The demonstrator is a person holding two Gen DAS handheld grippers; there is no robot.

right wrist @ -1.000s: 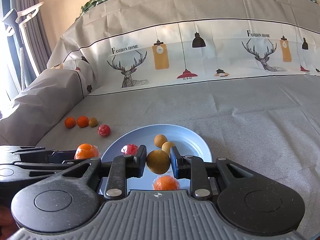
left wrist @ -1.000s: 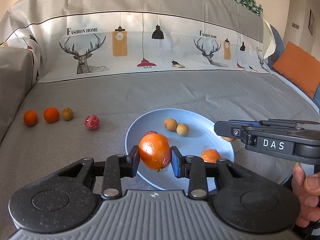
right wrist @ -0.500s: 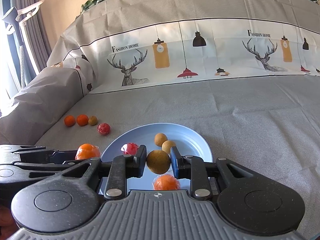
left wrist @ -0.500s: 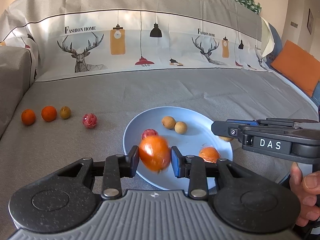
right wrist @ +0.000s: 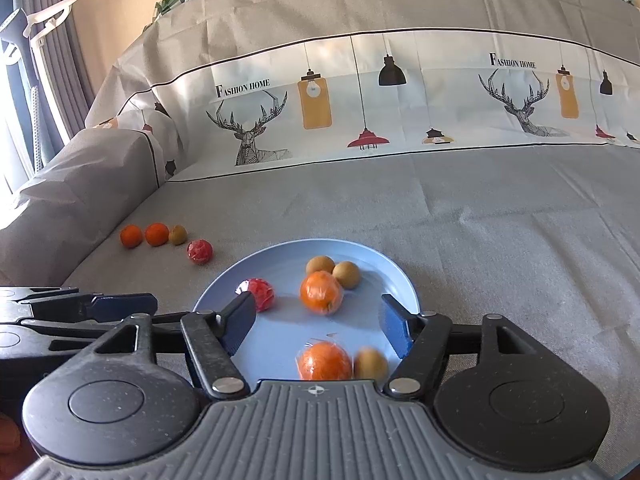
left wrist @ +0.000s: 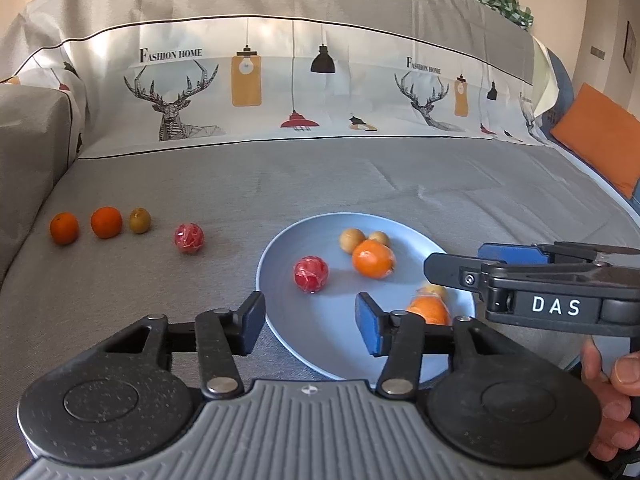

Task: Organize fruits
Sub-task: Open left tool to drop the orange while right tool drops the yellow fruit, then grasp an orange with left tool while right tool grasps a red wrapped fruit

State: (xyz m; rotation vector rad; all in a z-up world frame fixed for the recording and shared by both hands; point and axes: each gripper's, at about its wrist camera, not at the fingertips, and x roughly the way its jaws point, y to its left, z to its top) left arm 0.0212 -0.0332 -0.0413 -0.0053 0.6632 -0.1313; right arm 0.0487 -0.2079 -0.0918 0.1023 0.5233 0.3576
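Covering sofa: grey sheet, deer print; orange cushion right.

A sofa is draped in a grey cover printed along the backrest with deer, hanging lamps and lettering. An orange cushion is seen at the right; grey curtains at the left.

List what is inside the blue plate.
On the blue plate: two oranges, one red fruit, three brown fruits. The gripper body hides the plate's near edge.
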